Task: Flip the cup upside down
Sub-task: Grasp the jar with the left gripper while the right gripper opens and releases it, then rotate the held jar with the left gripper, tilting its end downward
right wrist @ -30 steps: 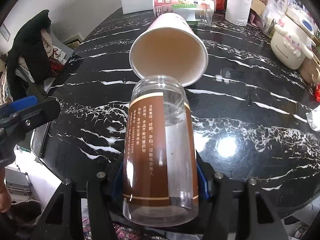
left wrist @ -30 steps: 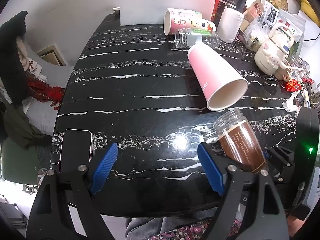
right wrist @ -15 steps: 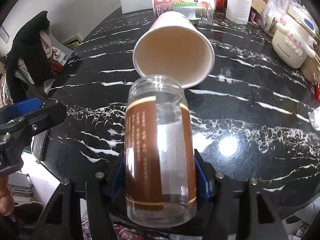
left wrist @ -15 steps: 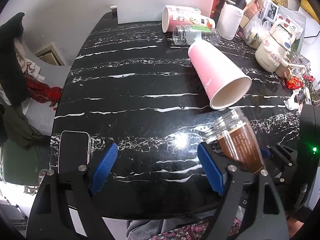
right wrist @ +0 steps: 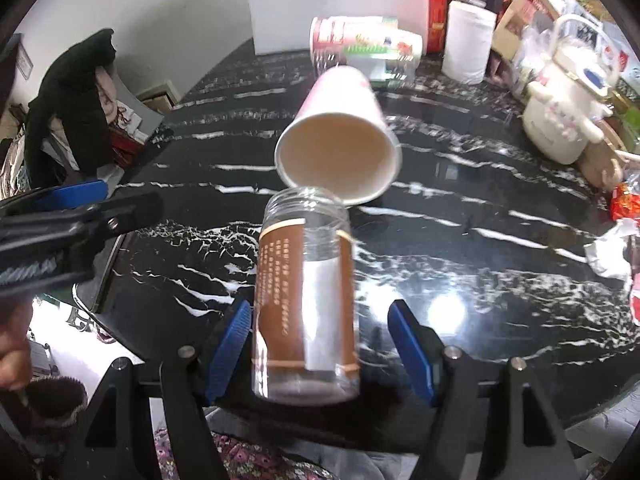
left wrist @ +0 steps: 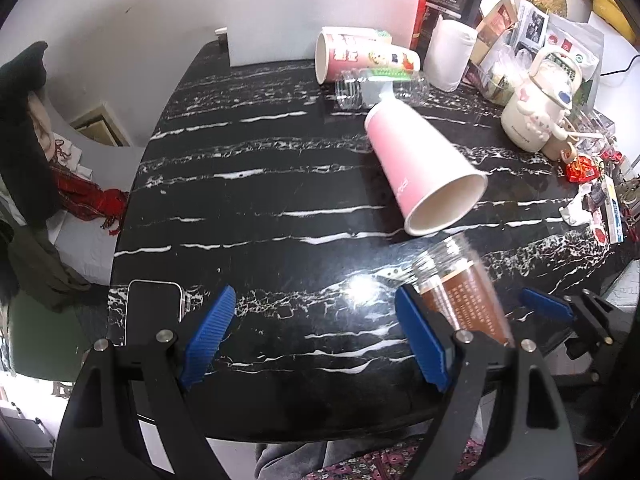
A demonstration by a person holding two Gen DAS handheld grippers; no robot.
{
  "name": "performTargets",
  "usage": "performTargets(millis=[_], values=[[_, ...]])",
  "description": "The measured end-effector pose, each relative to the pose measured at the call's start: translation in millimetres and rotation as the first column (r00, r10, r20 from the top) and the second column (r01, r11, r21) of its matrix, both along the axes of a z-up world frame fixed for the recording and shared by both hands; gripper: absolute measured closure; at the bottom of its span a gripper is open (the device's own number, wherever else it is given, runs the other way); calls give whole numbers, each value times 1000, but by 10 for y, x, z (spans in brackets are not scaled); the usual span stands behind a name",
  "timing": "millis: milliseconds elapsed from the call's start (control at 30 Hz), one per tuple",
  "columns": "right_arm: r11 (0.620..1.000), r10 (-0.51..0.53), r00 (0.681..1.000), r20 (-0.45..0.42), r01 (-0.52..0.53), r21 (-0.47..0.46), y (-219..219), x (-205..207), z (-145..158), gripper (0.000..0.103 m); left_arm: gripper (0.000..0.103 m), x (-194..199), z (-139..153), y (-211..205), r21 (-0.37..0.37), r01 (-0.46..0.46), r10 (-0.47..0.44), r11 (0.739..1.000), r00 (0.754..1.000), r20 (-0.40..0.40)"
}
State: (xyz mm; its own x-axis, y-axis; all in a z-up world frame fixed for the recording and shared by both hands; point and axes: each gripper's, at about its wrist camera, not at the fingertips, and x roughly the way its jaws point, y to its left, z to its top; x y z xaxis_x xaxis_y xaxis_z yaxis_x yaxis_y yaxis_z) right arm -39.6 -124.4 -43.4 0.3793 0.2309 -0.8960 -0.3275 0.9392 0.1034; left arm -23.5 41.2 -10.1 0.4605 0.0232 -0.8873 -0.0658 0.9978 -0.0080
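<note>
The cup [right wrist: 306, 304], a clear plastic one with a brown label, stands between the blue pads of the right gripper [right wrist: 320, 350], mouth turned away toward the far side of the black marble table [left wrist: 260, 216]; the jaws are opening, a visible gap shows between the right pad and the cup wall, and the left pad sits just beside or against it, which of the two cannot be told. Blur softens its outline. In the left wrist view the same cup [left wrist: 464, 296] appears just right of the left gripper [left wrist: 316, 336], whose jaws stand wide apart with nothing between them, only bare tabletop. A dark phone [left wrist: 152, 312] lies near the table's front left edge. Just beyond the clear cup's mouth a pink paper cup [left wrist: 424, 168] lies on its side, its open end facing the grippers. Farther back lie a printed paper cup [left wrist: 360, 60] and a clear bottle [left wrist: 380, 88], both on their sides, with a white roll [left wrist: 450, 58] and a white kettle [left wrist: 536, 120] to the right
</note>
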Motion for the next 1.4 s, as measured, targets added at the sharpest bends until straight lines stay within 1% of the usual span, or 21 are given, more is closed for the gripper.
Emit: performTargets(millis=[167,300,433,633,800,900,1067,1200,1400], values=[[999,-36,998,46,36,8,-243,-141,208,32,22,-32,100,-163,-25,28,-27,999,1000,9],[998,-60,995,77,60,8,-426,-237,308,32,22,-61,84,-327,-43,44,-44,998,999,-4],[995,-104,990,94,103,11,-649,-326,342,32,22,-120,32,-482,-63,32,-32,998,999,-8],[987,-155,986,62,153,39,-928,-366,199,32,22,-240,-120,-717,-138,8,-13,990,999,-33],[984,-168,985,39,166,66,-1036,-412,71,32,22,-315,-278,-921,-136,-21,14,990,999,-53],[982,-171,985,30,168,81,-1087,-442,18,32,22,-338,-372,-975,-134,-55,47,989,997,-66],[980,-176,984,11,174,101,-1167,-462,-78,32,22,-340,-488,-1035,-176,-89,73,980,993,-96],[976,-181,983,-10,181,118,-1222,-455,-167,32,21,-329,-539,-1138,-166,-80,64,983,993,-97],[974,-183,983,-27,185,130,-1256,-455,-233,32,22,-287,-665,-1277,-134,-69,50,989,989,-137]])
